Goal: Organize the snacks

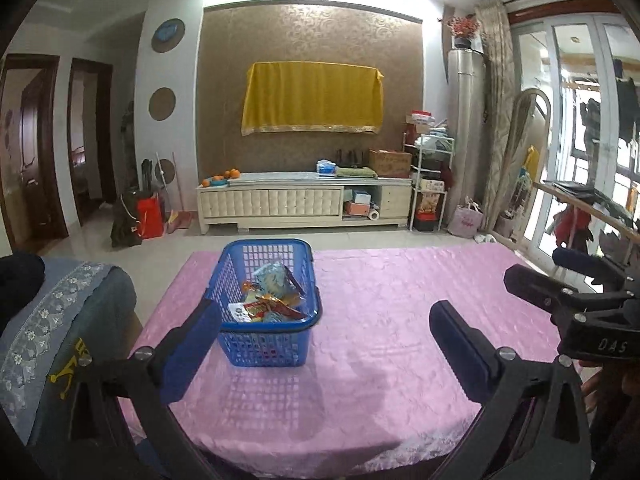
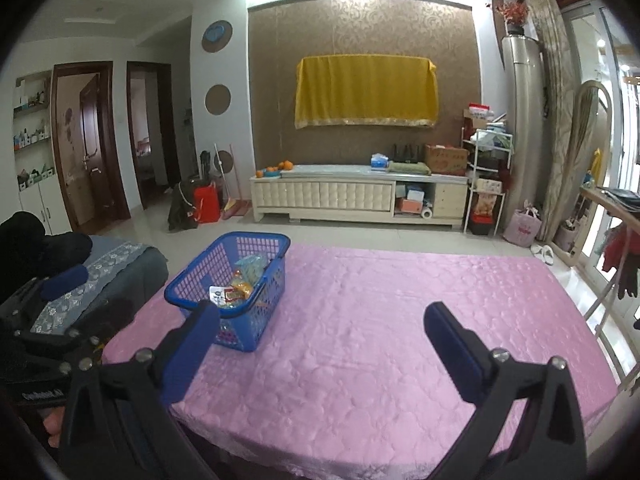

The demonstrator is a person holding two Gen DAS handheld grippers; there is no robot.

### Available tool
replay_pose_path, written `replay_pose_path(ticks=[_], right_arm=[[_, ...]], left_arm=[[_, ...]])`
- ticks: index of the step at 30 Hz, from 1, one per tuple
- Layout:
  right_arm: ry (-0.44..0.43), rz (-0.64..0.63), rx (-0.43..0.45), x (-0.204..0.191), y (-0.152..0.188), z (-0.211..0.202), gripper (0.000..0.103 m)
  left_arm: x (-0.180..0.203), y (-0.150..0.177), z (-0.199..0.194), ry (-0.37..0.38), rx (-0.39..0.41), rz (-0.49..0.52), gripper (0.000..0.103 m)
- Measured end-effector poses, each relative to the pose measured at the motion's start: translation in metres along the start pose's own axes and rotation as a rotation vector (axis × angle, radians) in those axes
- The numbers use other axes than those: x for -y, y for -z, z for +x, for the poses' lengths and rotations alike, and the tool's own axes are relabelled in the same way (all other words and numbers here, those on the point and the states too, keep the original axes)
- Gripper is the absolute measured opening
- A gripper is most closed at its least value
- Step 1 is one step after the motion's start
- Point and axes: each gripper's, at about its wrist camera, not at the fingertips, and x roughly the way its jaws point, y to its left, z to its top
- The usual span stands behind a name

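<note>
Left tongs (image 1: 324, 332) and right tongs (image 2: 322, 334) wide open, holding nothing, back at near edge of pink table (image 2: 380, 320). Snacks (image 1: 272, 298) all in blue basket (image 1: 308, 326); looks like start or end of job. Next: reach into basket. Left view looks deeper into basket; right view shows shelf by door

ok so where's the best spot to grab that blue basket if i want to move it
Probably the near rim of the blue basket, taken from above by the left gripper, which sits closer. The rim is a thick rolled lip standing clear of the snack packets, and the handle lies folded flat along it, so the open fingers could straddle both.
</note>
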Motion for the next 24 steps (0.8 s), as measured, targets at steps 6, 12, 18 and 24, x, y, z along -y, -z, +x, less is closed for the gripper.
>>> replay_pose_path(ticks=[6,12,18,24], right_arm=[[0.01,-0.028,-0.001,-0.007,0.013,-0.014,0.103],[0.001,-0.012,-0.003,-0.007,0.018,-0.021,0.103],[-0.009,-0.005,0.011,-0.009,0.019,-0.029,0.103],[-0.012,-0.006,0.012,-0.012,0.023,-0.031,0.103]], left_arm=[[0.006,0.006,-0.005,0.023,-0.008,0.004,0.103],[0.008,0.007,-0.012,0.025,0.005,0.011,0.103],[0.006,0.011,-0.013,0.027,0.005,0.007,0.103],[0.005,0.013,-0.015,0.023,0.003,0.007,0.103]])
